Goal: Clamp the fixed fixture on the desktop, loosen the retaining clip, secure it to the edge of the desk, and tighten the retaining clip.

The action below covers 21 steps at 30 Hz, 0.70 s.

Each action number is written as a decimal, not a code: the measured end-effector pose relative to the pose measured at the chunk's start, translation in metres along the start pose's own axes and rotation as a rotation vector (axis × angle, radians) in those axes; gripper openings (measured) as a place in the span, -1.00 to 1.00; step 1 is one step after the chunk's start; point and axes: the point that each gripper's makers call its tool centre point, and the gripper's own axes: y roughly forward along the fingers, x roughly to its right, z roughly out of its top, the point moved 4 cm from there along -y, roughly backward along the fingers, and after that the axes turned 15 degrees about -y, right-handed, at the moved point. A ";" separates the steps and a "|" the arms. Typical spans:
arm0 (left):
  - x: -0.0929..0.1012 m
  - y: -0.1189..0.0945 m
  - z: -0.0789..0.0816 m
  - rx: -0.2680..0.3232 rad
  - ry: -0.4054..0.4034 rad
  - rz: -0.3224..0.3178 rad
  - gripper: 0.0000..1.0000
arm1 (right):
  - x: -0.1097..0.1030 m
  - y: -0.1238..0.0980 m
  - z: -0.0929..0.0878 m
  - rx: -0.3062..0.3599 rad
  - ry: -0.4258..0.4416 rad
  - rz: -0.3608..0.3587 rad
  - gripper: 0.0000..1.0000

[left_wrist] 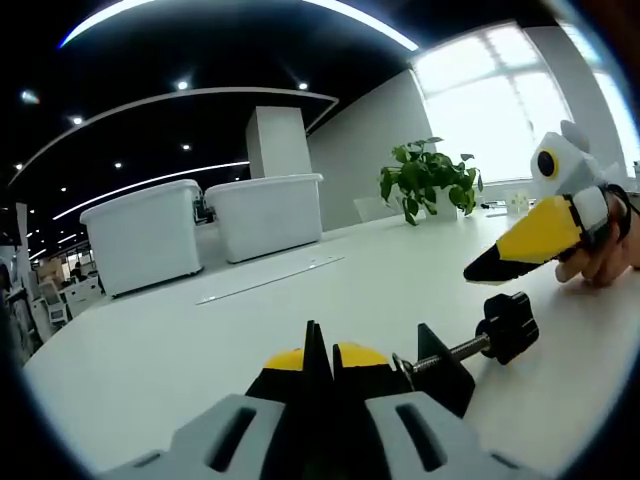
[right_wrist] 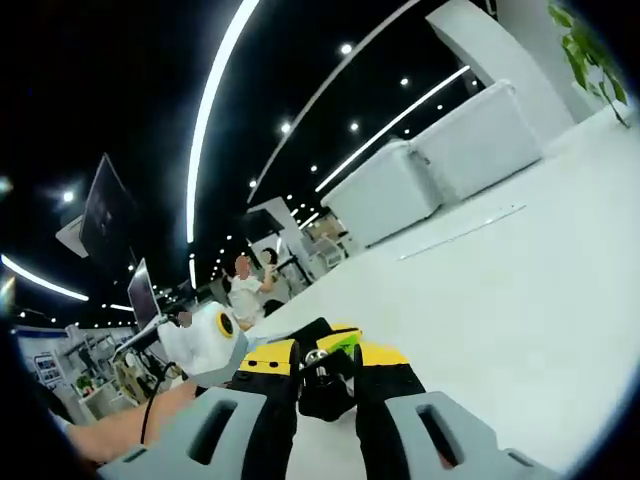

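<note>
My left gripper (left_wrist: 322, 352) rests low over the white table (left_wrist: 180, 350), jaws shut on the thin frame of a black clamp (left_wrist: 445, 378). The clamp's threaded screw runs right to a black lobed knob (left_wrist: 507, 326). My right gripper (left_wrist: 480, 268), held by a hand (left_wrist: 600, 265), hovers just above and beyond that knob without touching it. In the right gripper view, the right gripper (right_wrist: 327, 358) has its jaws apart, and the knob (right_wrist: 325, 392) shows in the gap between them. The left gripper (right_wrist: 335, 338) comes in there from the left.
Two white storage bins (left_wrist: 145, 235) (left_wrist: 268, 212) stand at the back of the table, with a thin pale strip (left_wrist: 270, 280) lying in front of them. A potted plant (left_wrist: 425, 180) sits by the window. People (right_wrist: 243, 290) stand far off among desks.
</note>
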 end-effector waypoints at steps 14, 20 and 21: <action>0.001 0.000 0.000 0.000 0.000 0.000 -0.84 | -0.012 0.005 -0.018 -0.097 -0.102 0.019 -0.60; 0.001 0.000 0.000 0.001 0.000 0.000 -0.84 | -0.014 0.004 -0.018 -0.095 -0.160 0.012 -0.61; 0.001 0.000 0.000 0.001 0.000 0.000 -0.84 | -0.015 0.004 -0.017 -0.093 -0.174 0.011 -0.61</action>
